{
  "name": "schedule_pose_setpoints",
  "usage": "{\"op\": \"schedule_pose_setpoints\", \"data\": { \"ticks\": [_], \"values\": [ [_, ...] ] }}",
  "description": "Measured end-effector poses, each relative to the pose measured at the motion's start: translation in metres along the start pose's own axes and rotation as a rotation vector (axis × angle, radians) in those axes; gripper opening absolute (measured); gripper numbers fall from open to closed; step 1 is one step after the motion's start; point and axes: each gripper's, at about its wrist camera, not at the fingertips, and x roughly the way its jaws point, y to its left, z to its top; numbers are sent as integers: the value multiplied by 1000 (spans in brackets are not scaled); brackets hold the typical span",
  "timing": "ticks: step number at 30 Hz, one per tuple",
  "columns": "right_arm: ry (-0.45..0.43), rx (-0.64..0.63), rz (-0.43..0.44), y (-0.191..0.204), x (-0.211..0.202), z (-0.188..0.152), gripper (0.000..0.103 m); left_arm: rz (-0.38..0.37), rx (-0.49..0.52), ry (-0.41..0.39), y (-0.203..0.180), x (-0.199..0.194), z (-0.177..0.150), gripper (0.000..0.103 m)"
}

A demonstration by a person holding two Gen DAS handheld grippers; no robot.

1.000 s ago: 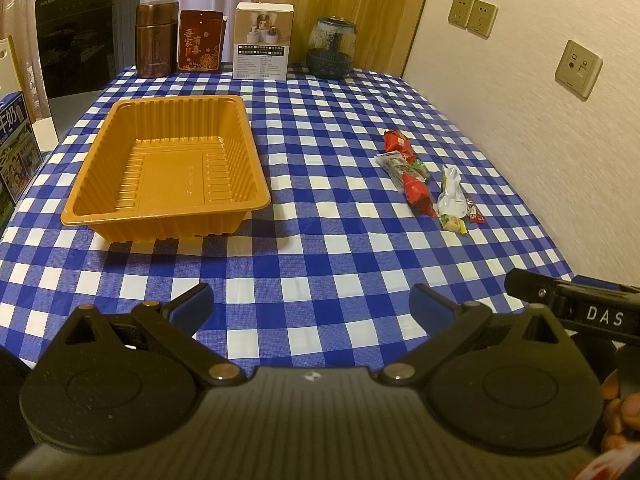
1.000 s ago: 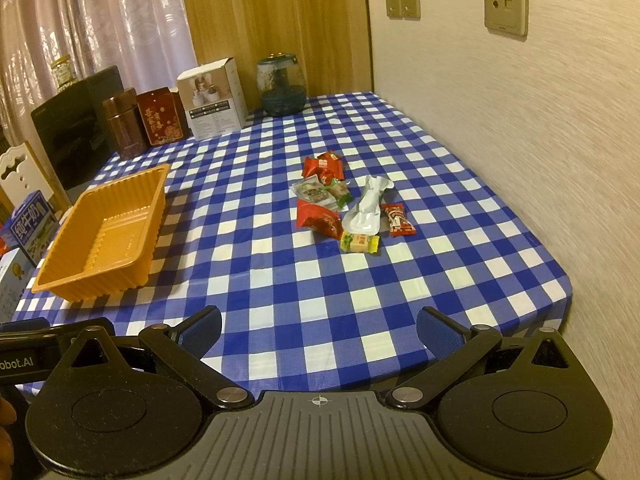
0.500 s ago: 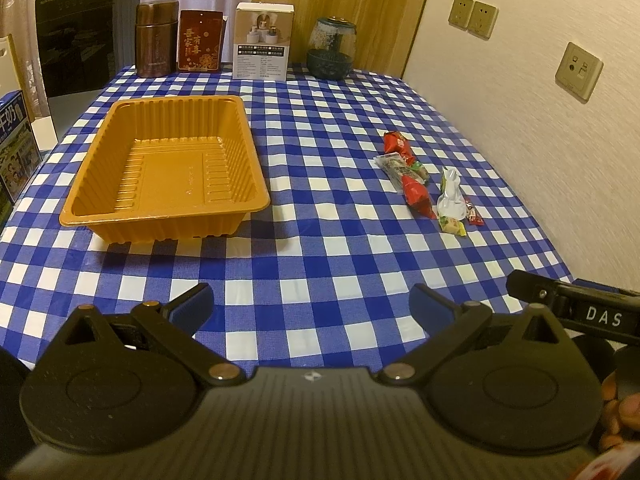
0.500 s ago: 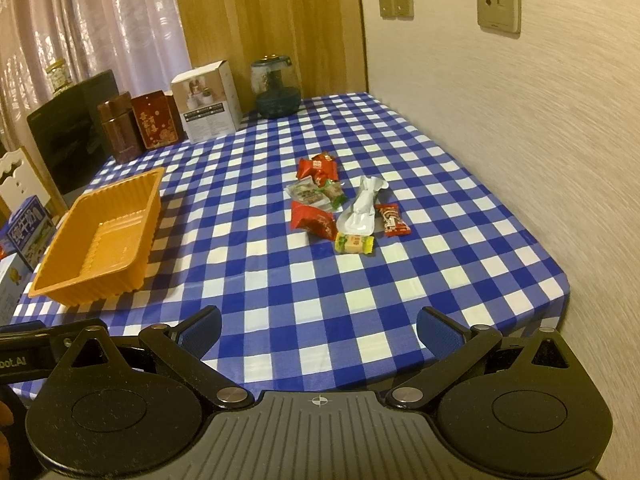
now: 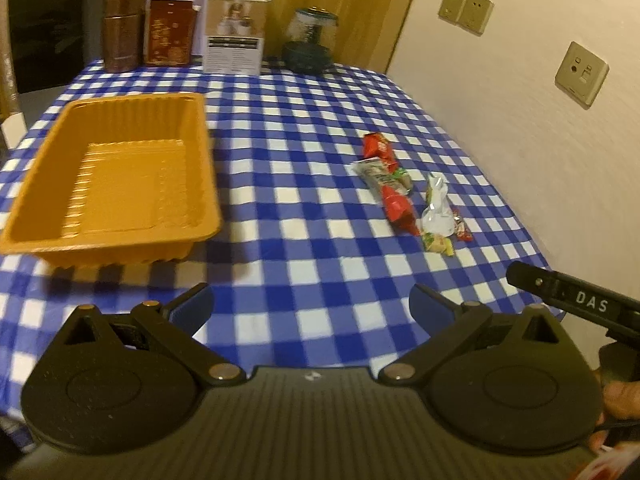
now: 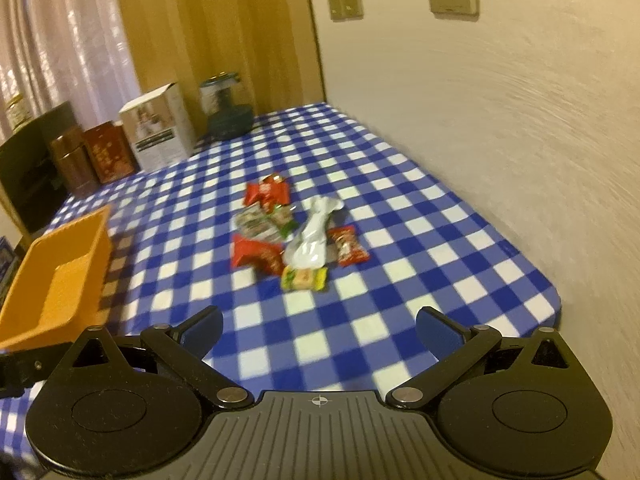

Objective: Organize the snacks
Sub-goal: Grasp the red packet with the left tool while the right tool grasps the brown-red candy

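Note:
An empty orange plastic tray (image 5: pixel 112 178) sits on the left of the blue checked tablecloth; its end also shows in the right wrist view (image 6: pixel 60 280). Several small snack packets lie in a cluster at the right: red packets (image 6: pixel 256 256), a white packet (image 6: pixel 310 236), a yellow-green candy (image 6: pixel 304 279). The cluster also shows in the left wrist view (image 5: pixel 404 196). My left gripper (image 5: pixel 310 304) is open and empty above the near table edge. My right gripper (image 6: pixel 320 326) is open and empty, short of the snacks.
At the far table edge stand a brown canister (image 5: pixel 122 30), a red tin (image 5: pixel 170 32), a white box (image 5: pixel 236 32) and a dark glass jar (image 5: pixel 310 46). A wall with sockets (image 5: pixel 582 74) borders the table's right side.
Both grippers have moved forward over the table. The right one has closed in on the snack cluster. Both stay open.

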Motion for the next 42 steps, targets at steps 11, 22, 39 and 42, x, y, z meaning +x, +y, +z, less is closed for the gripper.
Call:
{"op": "schedule_pose_setpoints", "data": {
  "ticks": [11,22,39,42],
  "values": [
    [20,50,-5,-33,67,25,79,-71,156,-4,-41,79,39,94],
    [54,60,34,-53,121,44,58,-178,535,-44,-88,144,71,79],
    [110,58,72,-63,155,49,50,-287,662,104,-88,185,61,38],
    [121,32,79,-58,158,48,50,-266,619,100,-85,184,55,38]
  ]
}}
